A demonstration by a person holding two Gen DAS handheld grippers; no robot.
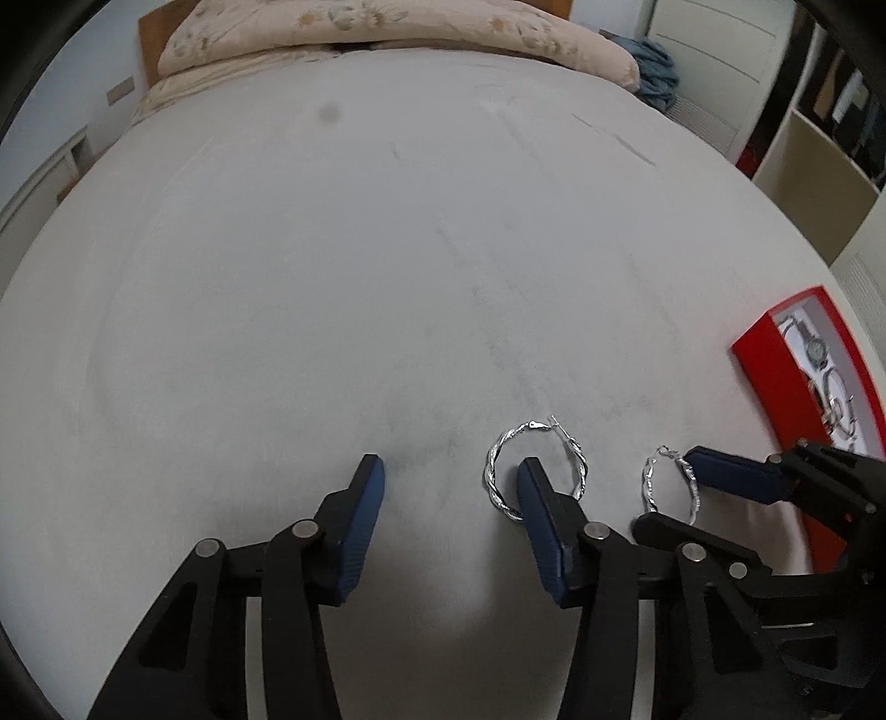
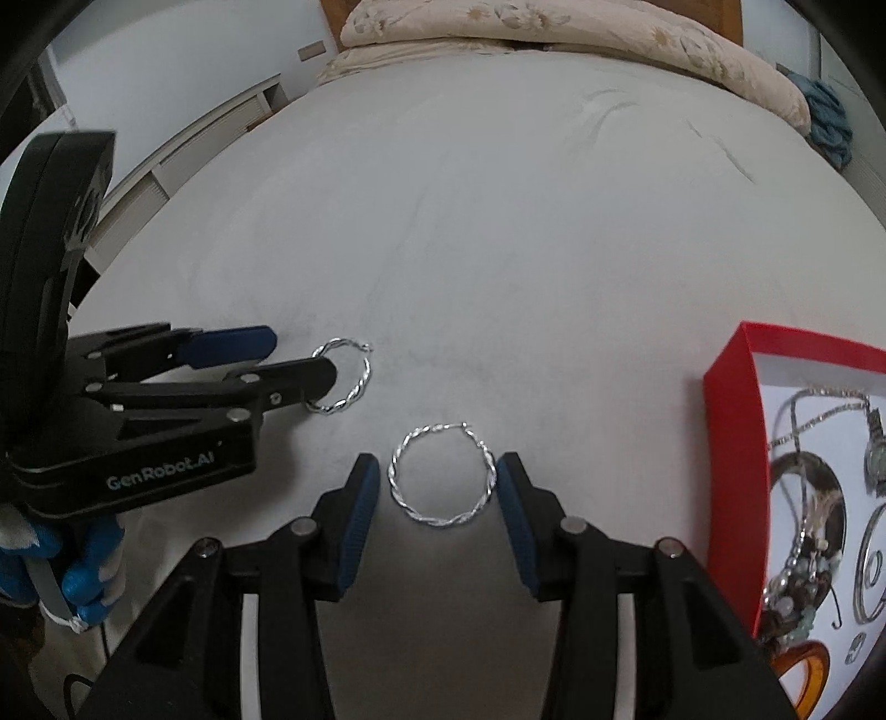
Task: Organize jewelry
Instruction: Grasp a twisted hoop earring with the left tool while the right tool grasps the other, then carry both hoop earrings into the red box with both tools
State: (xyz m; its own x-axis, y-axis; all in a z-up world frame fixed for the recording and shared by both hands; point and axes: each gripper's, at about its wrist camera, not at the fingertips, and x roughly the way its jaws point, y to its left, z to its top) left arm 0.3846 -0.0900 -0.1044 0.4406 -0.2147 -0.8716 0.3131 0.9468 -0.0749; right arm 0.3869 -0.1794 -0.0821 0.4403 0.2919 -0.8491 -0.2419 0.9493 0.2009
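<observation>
Two twisted silver hoop earrings lie flat on the grey bedspread (image 1: 332, 277). My left gripper (image 1: 451, 479) is open, its right finger resting over the left hoop (image 1: 491, 471) and its left finger on bare cloth. From the right wrist view, the left gripper (image 2: 302, 357) has one fingertip across that hoop (image 2: 362, 382). My right gripper (image 2: 437, 479) straddles the other hoop (image 2: 437, 519), pads close beside its rim with a thin gap on the left. The left wrist view has the right gripper (image 1: 664, 493) around this hoop (image 1: 647, 482). A red box (image 2: 731, 443) to the right holds jewelry.
The red box (image 1: 764, 354) contains a watch, necklaces and bangles on a white lining. A floral quilt (image 1: 387, 27) and a blue cloth (image 1: 656, 72) lie at the bed's far end. A hand in a blue glove (image 2: 83, 581) holds the left gripper.
</observation>
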